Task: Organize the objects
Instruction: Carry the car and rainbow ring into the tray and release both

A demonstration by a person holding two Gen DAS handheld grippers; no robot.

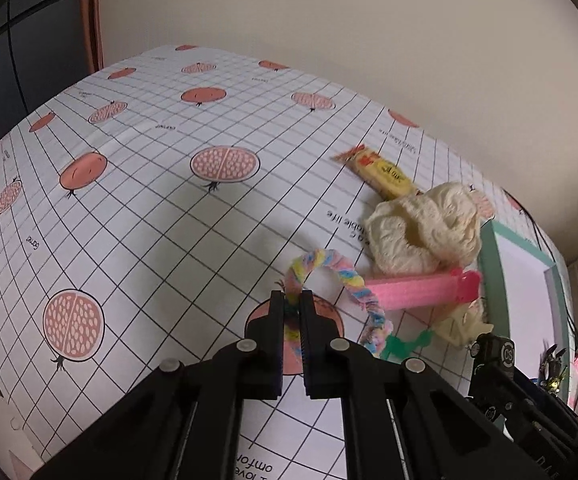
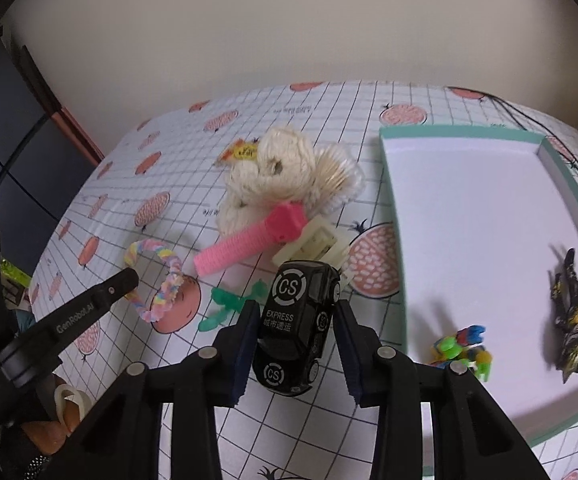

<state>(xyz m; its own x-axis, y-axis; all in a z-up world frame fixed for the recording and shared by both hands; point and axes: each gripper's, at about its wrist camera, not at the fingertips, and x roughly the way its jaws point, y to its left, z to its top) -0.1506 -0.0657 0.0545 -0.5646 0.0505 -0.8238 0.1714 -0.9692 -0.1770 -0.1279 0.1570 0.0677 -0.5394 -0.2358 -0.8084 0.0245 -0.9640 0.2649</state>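
Note:
My left gripper (image 1: 292, 307) is shut on one end of a pastel twisted pipe-cleaner loop (image 1: 353, 280), which lies on the tablecloth; it also shows in the right wrist view (image 2: 161, 276), with the left gripper (image 2: 127, 280) at its near side. My right gripper (image 2: 295, 322) has a black toy car (image 2: 295, 328) marked "CS EXPRESS" between its fingers; the left pad touches it, a small gap shows at the right. A teal-rimmed white tray (image 2: 489, 208) at right holds a dark figure (image 2: 575, 312) and a small colourful toy (image 2: 463, 346).
A cream yarn ball (image 2: 273, 176), pink clip (image 2: 249, 240), cream plastic piece (image 2: 317, 246), green plastic figure (image 2: 229, 306) and yellow snack packet (image 1: 381, 172) lie between the loop and the tray. The wall (image 2: 289, 32) stands behind the table.

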